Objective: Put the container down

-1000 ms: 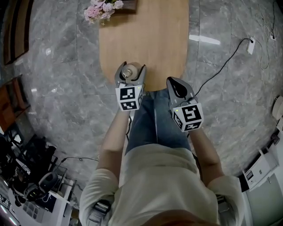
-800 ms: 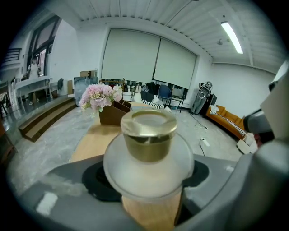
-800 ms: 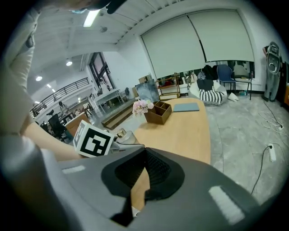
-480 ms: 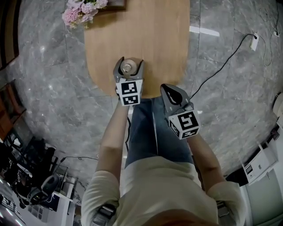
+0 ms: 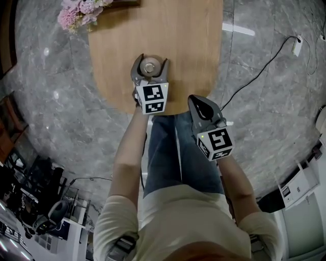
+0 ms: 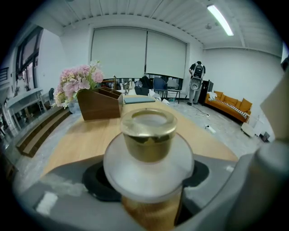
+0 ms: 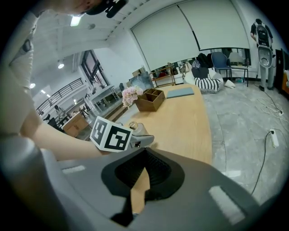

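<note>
The left gripper (image 5: 150, 62) has been sinking and moving further in from the rounded near edge of the wooden table (image 5: 191, 48). Its jaws are standing wide, clamping the gold-capped frosted container (image 5: 149, 67) over bare wood; I can't tell whether the base is touching. The right gripper (image 5: 196, 101) is hanging just off that near edge, jaws pinched together on nothing. The pink flowers (image 5: 76, 12) are sitting well apart at the far left, leaving open tabletop around the container.
</note>
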